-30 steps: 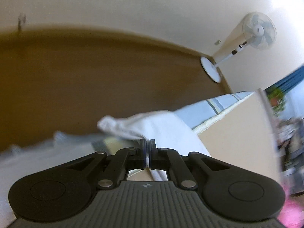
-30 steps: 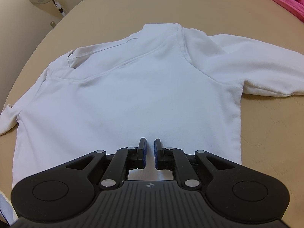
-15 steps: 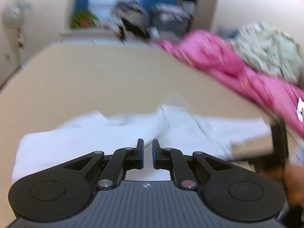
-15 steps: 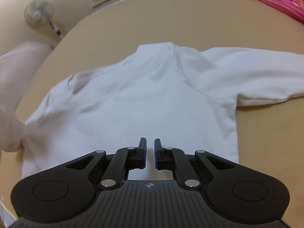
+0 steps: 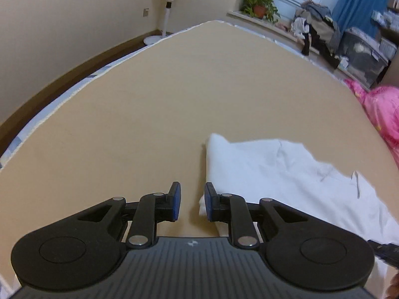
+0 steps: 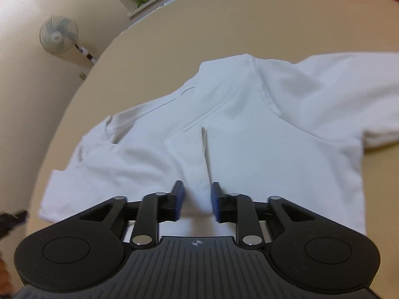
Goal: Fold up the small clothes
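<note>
A small white long-sleeved top [image 6: 249, 129] lies flat on the tan bed surface [image 6: 224, 25]. Its left sleeve is folded in over the body, the sleeve's edge running down the middle [image 6: 205, 154]. The right sleeve [image 6: 349, 82] stretches out to the right. My right gripper [image 6: 195, 200] is open and empty, low over the top's hem, with the folded sleeve's end between the fingers. My left gripper [image 5: 190, 201] is open and empty at the top's folded left edge [image 5: 209, 169], over bare bed.
A pink blanket [image 5: 381, 109] lies at the bed's right side. A standing fan [image 5: 168, 2], a potted plant [image 5: 259, 7], a pile of clothes [image 5: 316, 25] and storage boxes [image 5: 361, 54] stand beyond the bed's far edge.
My left gripper carried the left sleeve over the body, let it go and swung back to the top's left edge. Both grippers have opened wider. The right one moved forward slightly.
</note>
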